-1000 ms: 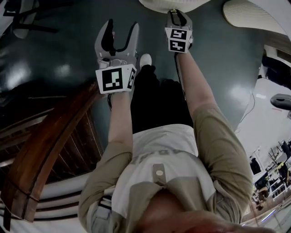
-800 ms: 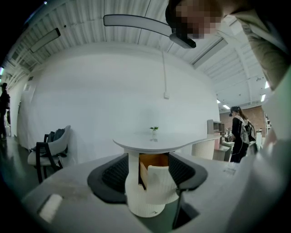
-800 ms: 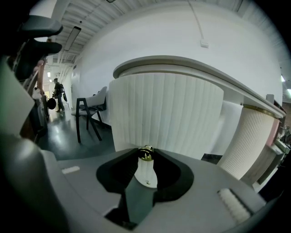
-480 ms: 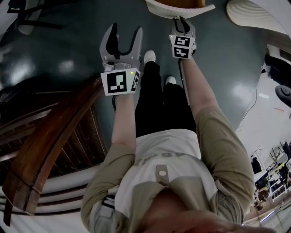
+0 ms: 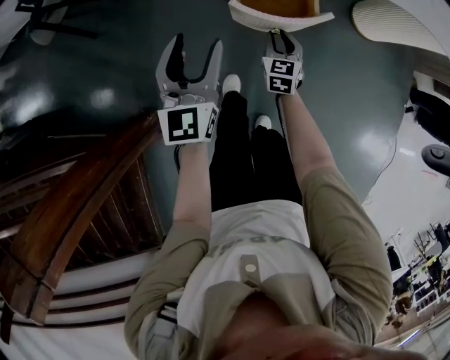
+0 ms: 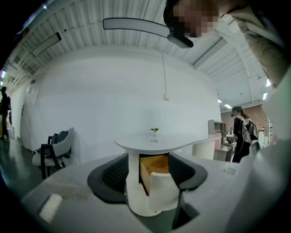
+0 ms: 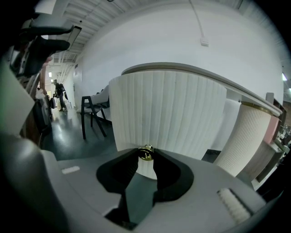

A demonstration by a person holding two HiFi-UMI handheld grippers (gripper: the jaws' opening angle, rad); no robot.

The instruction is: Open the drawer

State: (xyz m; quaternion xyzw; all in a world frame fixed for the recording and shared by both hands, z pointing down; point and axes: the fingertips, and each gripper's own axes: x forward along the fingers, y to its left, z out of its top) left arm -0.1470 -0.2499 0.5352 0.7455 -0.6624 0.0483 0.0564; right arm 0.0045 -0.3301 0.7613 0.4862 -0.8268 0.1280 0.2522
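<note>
So going left to right: the left gripper hangs out over the dark floor with its jaws wide apart and nothing between them. It's well to the side of the action and touching nothing. Its own view just looks across the room at the pedestal table.

The right gripper is the one doing the work. Its jaws are pinched tight on the little brass knob on the ribbed white front of the drawer. The drawer sits straight ahead of that gripper, at the top of the head view, and it's partway out with the wood inside showing.

The way I read it, the drawer slides toward the person, in line with the right forearm. So the next move is a straight pull back along that line, no twisting.
</note>
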